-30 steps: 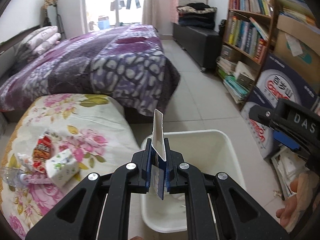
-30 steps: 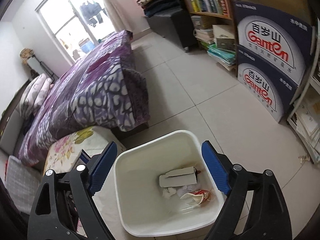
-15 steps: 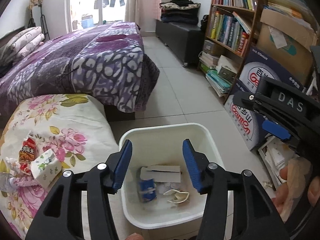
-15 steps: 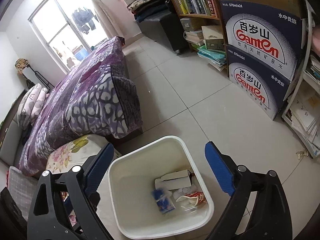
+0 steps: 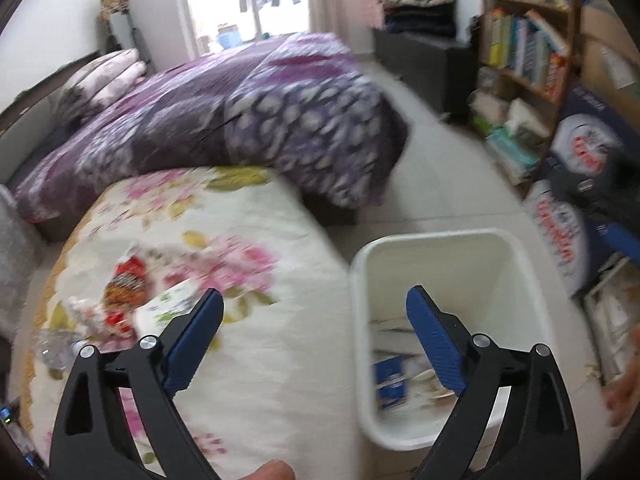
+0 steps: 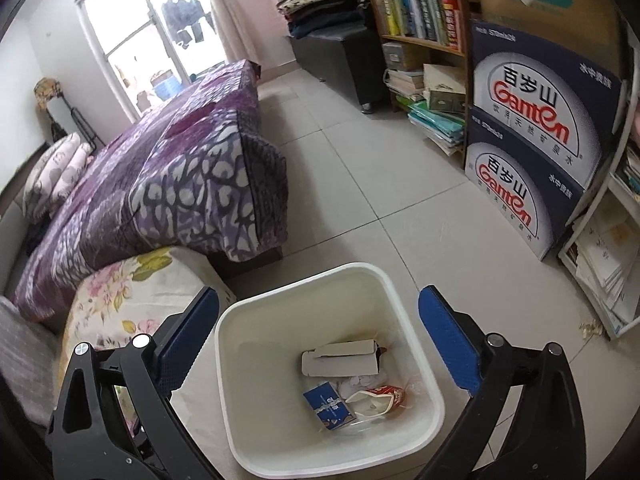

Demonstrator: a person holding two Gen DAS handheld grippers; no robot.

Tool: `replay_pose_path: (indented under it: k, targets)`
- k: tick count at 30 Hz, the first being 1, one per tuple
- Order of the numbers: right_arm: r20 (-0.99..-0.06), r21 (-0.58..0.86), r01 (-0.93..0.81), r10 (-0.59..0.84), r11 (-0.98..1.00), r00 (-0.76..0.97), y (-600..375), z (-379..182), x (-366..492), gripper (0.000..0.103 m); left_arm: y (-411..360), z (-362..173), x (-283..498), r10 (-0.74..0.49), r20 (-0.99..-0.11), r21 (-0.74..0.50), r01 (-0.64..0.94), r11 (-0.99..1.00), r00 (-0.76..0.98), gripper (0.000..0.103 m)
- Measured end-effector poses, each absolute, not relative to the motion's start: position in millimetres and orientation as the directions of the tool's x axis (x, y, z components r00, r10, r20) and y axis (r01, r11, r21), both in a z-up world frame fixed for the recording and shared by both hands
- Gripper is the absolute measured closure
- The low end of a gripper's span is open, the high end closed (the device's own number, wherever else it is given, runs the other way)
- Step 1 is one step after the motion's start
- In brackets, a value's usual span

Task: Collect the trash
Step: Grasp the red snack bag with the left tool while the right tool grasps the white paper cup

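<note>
A white trash bin [image 6: 404, 304] stands on the floor beside a floral cushion [image 5: 248, 216]. In it lie a blue carton [image 6: 329, 406], a flat white box [image 6: 340, 362] and a red wrapper [image 6: 384, 394]. My left gripper [image 5: 314, 334] is open and empty, over the gap between cushion and bin [image 5: 516, 276]. On the cushion's left lie a red snack wrapper [image 5: 126, 282], a white tissue pack [image 5: 168, 308] and a clear bottle [image 5: 56, 346]. My right gripper [image 6: 319, 330] is open and empty above the bin.
A bed with a purple blanket [image 6: 168, 168] lies behind the cushion. Stacked blue water cartons [image 6: 532, 152] and a bookshelf [image 6: 420, 12] line the right side. Loose papers [image 6: 608, 268] pile at the far right. Tiled floor [image 6: 360, 152] lies between bed and shelf.
My left gripper opened and dropped the blue carton into the bin, then swung left toward the cushion. My right gripper stayed open over the bin.
</note>
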State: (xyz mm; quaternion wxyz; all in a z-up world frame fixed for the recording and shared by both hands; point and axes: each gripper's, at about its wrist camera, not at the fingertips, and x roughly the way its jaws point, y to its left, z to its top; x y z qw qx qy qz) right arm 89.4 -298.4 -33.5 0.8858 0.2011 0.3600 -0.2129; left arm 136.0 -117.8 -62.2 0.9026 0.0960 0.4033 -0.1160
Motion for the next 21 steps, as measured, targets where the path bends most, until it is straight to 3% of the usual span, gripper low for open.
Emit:
replay_pose_path:
  k: [5,12,21]
  targets:
    - [-0.745,0.184,0.479,-0.197,0.858,0.638,-271.7,-40.1,104.7,0.007,-74.1,-82.0,156.8,0.058,-0.763,0.21,0.163,0.964,0.644,0.013]
    - [-0.781,0.164,0.402,-0.13,0.901,0.611,-228.5,-55.2,125.7,0.007,-4.9,-93.9,197.6,0.168,-0.783,0.239,0.041,0.97,0.598,0.013]
    - [-0.826,0.158,0.28,-0.028,0.947,0.563,-158.3,-82.2,155.5,0.007,64.8,-117.8,259.8,0.159,-0.866,0.143,-0.069,0.987,0.475,0.013]
